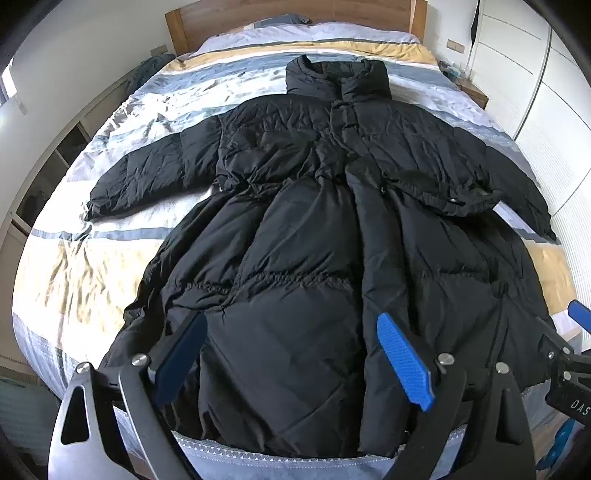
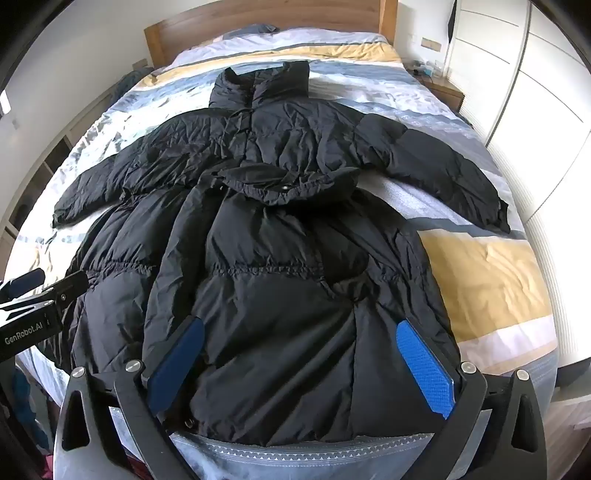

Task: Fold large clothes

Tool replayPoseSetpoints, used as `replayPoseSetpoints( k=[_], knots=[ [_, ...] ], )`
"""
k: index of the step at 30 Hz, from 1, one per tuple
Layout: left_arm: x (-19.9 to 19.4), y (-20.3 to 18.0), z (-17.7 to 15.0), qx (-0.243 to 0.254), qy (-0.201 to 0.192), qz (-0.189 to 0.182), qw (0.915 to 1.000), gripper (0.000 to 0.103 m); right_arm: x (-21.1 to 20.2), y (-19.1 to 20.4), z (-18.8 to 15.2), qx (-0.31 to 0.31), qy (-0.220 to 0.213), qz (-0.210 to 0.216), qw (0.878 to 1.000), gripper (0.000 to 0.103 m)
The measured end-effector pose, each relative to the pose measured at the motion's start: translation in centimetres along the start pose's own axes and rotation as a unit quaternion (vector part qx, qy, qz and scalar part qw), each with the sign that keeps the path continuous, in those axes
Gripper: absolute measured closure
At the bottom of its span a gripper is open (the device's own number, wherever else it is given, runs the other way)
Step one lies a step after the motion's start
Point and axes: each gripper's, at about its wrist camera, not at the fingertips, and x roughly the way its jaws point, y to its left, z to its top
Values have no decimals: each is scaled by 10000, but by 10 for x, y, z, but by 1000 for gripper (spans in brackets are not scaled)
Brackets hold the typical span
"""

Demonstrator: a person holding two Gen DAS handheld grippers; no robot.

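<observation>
Up close, at the foot of the bed: left gripper and right gripper, side by side, both tipped down. Jaws wide open on both. Nothing held, nothing pinched yet. Hanging just above the bottom part of the big black puffy coat, spread front-up along the bed.

Just under the jaws: the hem, right at the end of the bed, close to the drop. Easy to drag off toward the floor with a pull to the near side. Easy to grab only the top layer too, being so thick and puffy; then a lopsided fold, with the back layer left behind. Slippery-looking cloth, so likely to slide out of a small pinch.

Further up, across the middle: fat, full of air, bunched at the waist. Likely to spring back open after folding, unless pressed flat.

Out to the sides: one sleeve and the other sleeve, spread wide on the striped cover. Not tucked in yet. Likely to flop out and spoil a bottom-to-top fold, if left like that.

Far end: collar, standing up, not far from the wooden headboard. A long way from the grippers. Risk of landing the hem crooked with so long a reach.
</observation>
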Motion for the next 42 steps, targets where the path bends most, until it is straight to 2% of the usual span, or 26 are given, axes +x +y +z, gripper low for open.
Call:
replayPoseSetpoints(
  k=[12, 24, 32, 42],
  knots=[
    [-1, -13, -18, 108, -240, 10, 9997, 9, 4, -1, -9, -113, -4, -37, 9999, 0],
    [-5, -11, -17, 218, -407, 7, 9989, 9, 8, 7, -7, -379, -78, -93, 9992, 0],
    [6, -10, -17, 202, -246, -97, 9994, 9, 13, 6, -3, -314, -109, -205, 9992, 0],
    [32, -4, -17, 60, -89, -148, 9998, 9, 28, 12, 0, -253, -155, -134, 9995, 0]
  ],
)
